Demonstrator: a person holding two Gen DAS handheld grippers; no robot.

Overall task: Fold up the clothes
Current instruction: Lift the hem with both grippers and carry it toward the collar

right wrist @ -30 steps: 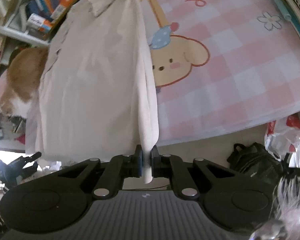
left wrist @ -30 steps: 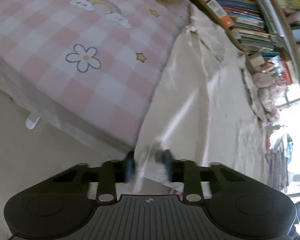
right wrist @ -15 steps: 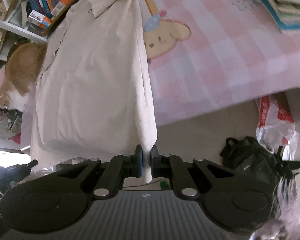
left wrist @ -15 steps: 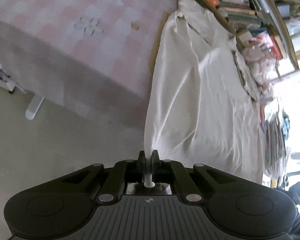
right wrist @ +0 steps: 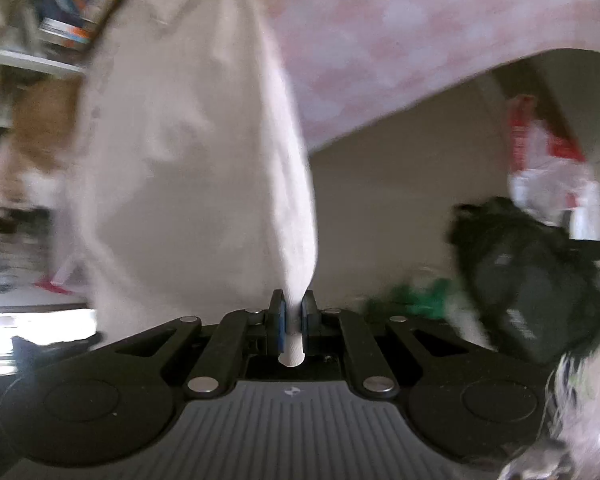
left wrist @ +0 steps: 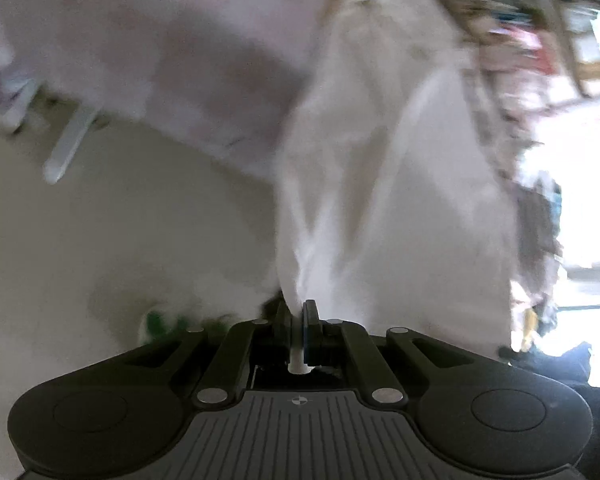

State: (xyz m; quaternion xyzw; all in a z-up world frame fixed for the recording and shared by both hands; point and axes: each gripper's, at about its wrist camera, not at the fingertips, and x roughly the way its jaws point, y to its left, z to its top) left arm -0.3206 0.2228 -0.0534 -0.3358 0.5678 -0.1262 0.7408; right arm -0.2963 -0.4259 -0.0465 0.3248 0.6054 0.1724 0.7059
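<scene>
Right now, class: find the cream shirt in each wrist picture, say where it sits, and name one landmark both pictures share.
Left wrist view: the cream shirt fills the centre and right, narrowing down into the shut left gripper.
Right wrist view: the cream shirt fills the centre and left, narrowing down into the shut right gripper.
Shared landmark: the pink checked bedspread, beside the shirt in both.

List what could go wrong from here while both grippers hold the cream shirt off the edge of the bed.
1. The left gripper and right gripper each pinch only a thin bit of the cream shirt; a tug might slip it free.
2. Its hem hangs over the floor and may drag.
3. It could brush the black bag.
</scene>
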